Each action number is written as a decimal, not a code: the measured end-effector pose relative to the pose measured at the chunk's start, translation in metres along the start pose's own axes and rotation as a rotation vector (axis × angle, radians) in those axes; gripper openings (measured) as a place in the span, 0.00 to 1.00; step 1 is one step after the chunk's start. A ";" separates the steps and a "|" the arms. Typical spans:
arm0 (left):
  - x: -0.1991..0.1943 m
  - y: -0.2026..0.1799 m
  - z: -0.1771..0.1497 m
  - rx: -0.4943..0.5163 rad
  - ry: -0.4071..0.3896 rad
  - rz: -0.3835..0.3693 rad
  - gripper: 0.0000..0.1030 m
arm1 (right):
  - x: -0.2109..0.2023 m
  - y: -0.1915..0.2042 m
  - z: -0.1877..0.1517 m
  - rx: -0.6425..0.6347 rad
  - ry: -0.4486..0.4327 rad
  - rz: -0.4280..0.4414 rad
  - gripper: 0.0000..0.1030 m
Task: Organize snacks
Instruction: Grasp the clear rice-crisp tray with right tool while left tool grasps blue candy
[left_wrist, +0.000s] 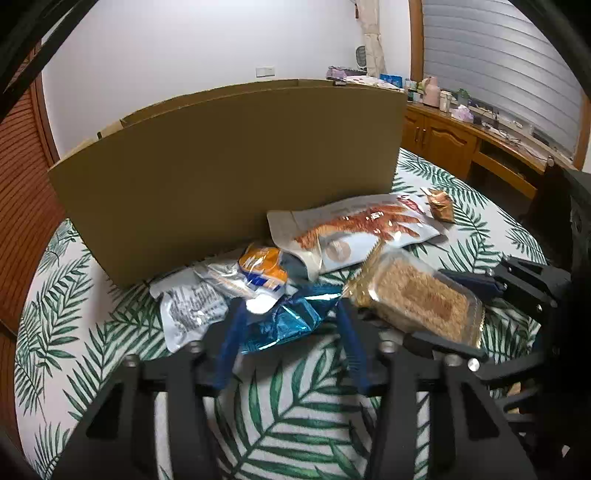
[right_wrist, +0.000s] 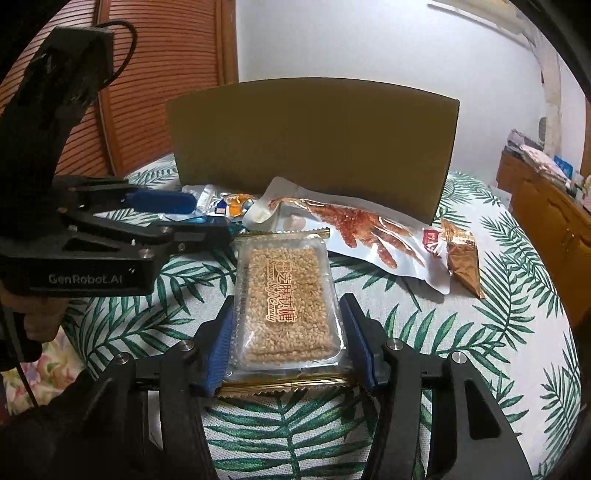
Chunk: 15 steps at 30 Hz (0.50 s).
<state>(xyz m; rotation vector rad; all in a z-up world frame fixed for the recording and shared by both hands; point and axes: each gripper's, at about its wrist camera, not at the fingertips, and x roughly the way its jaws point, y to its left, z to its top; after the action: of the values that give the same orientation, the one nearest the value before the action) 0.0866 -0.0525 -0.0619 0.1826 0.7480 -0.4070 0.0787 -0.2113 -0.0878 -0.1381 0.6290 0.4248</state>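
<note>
The left gripper (left_wrist: 290, 314) has its blue fingers spread to either side of a crinkled blue foil packet (left_wrist: 284, 321), which lies between them on the leaf-print cloth (left_wrist: 295, 417) without clear contact on either pad. Just left of its left finger lies a silvery white pouch (left_wrist: 188, 310), and just ahead of it an orange-and-white snack packet (left_wrist: 263, 266). Beyond these, the tall wall of a cardboard box (left_wrist: 229, 173) stands upright. Ahead and to the right of this gripper, a large pale pouch printed with red-brown strips (left_wrist: 354, 229) leans against the foot of the box, and a small brown foil sachet (left_wrist: 440, 205) lies at its far right end. The right gripper (right_wrist: 288, 325) is to the left gripper's right, its blue fingers closed in on the two long edges of a clear sesame candy pack (right_wrist: 284, 302), the pads touching the wrapper on both sides; the pack rests flat on the cloth, its far end pointing toward the pale pouch.
</note>
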 end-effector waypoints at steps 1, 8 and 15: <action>-0.001 0.000 -0.001 -0.005 0.001 -0.015 0.36 | 0.000 0.001 0.000 0.001 -0.002 -0.002 0.54; -0.004 -0.003 0.000 0.010 0.005 -0.027 0.33 | -0.001 0.001 0.000 0.005 0.000 -0.006 0.54; 0.007 -0.003 -0.001 0.012 0.062 -0.035 0.33 | 0.001 0.000 0.002 0.010 0.006 -0.009 0.54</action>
<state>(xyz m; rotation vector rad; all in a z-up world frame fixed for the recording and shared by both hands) 0.0894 -0.0565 -0.0670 0.1940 0.8111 -0.4407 0.0802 -0.2110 -0.0869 -0.1326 0.6366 0.4125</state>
